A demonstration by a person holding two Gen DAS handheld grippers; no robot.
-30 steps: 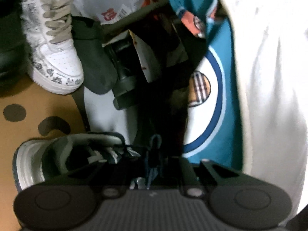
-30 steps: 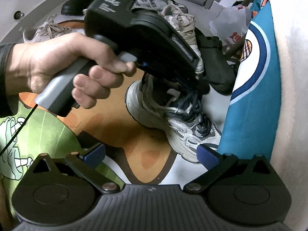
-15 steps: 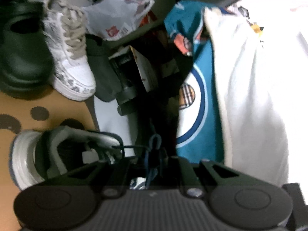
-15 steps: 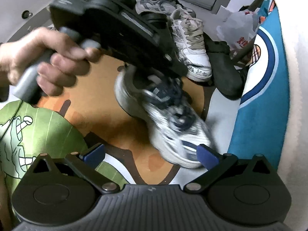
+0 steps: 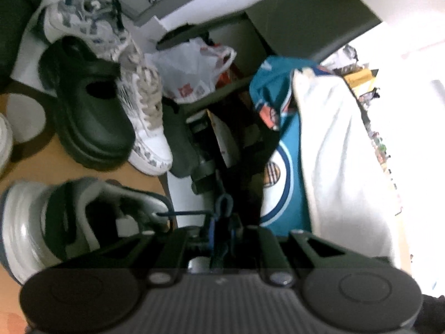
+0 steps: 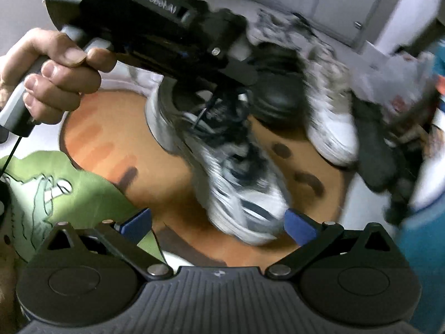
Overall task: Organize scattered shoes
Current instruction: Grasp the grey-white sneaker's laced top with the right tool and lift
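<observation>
My left gripper (image 5: pixel 219 233) is shut on the tongue and blue laces of a grey and silver running shoe (image 5: pixel 55 222) and holds it lifted above an orange mat (image 6: pixel 116 139). The same shoe (image 6: pixel 236 178) shows blurred in the right wrist view, hanging from the left gripper (image 6: pixel 217 89) with its toe down. My right gripper (image 6: pixel 217 222) is open and empty, its blue pads (image 6: pixel 299 224) just below the shoe's toe. A black clog (image 5: pixel 91 117), a white patterned sneaker (image 5: pixel 144 117) and another grey sneaker (image 5: pixel 86 25) stand in a row behind.
A teal and white cloth (image 5: pixel 281 172) hangs at the right. A white plastic bag (image 5: pixel 192 75) and a dark slipper (image 5: pixel 180 144) lie beside the row. A green cartoon mat (image 6: pixel 55 183) lies at the left. Grey cabinet doors (image 6: pixel 333 2) stand behind.
My left gripper has carried the running shoe up and leftward, toward the row of shoes. The shoe now hangs in front of the black clog. The right gripper has stayed open.
</observation>
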